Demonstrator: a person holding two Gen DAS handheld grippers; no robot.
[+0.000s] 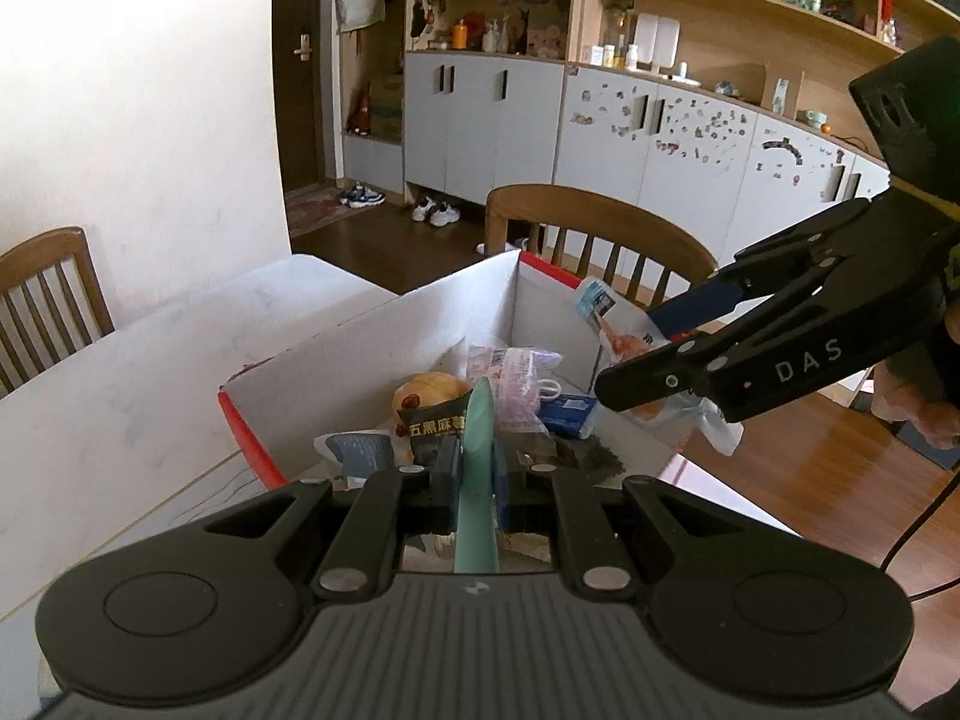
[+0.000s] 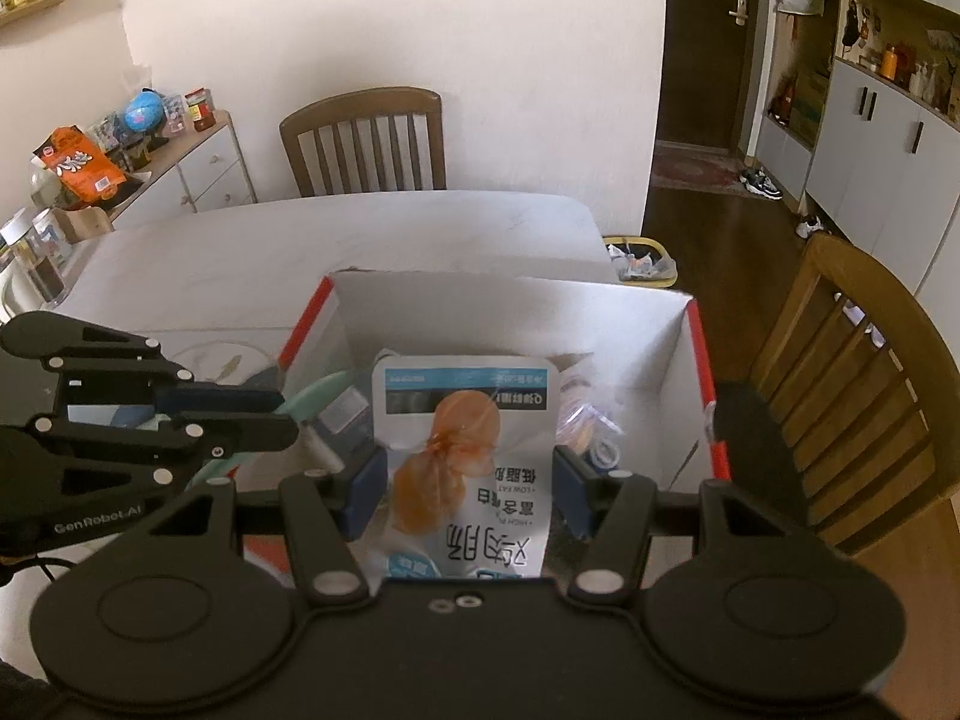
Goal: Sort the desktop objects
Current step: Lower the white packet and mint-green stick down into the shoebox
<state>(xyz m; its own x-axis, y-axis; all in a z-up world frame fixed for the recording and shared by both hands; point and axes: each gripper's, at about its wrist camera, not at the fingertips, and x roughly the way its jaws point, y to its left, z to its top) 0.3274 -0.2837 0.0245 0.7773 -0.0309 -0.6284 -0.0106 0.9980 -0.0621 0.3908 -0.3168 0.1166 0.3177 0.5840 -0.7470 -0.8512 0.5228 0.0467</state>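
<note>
Over the open cardboard box (image 2: 630, 324) at the corner of the white surface (image 2: 300, 252), you have both grippers pointed down and inward. Your left gripper (image 1: 474, 468) is clenched on a thin mint-green item (image 1: 477, 462), which stands on edge between the pads and runs back toward the camera; its forward tip hangs above the box's contents. In the right wrist view that same gripper (image 2: 282, 417) reaches in level from the left, its tips at the box's near left wall.

Your right gripper (image 2: 468, 480) is grasping a white snack packet (image 2: 465, 438) printed with orange pieces, and the blue pads (image 2: 369, 480) press both of its side edges. The packet is held above the box's inside, its top edge aimed at the far wall. From the left wrist view, the right gripper (image 1: 624, 354) comes in slanting from the upper right, over the box's right side.

Inside the box lie a dark bread packet (image 1: 432, 420), a clear bag with pink print (image 1: 516, 378) and a blue-and-white packet (image 1: 567, 414), all touching.
</note>
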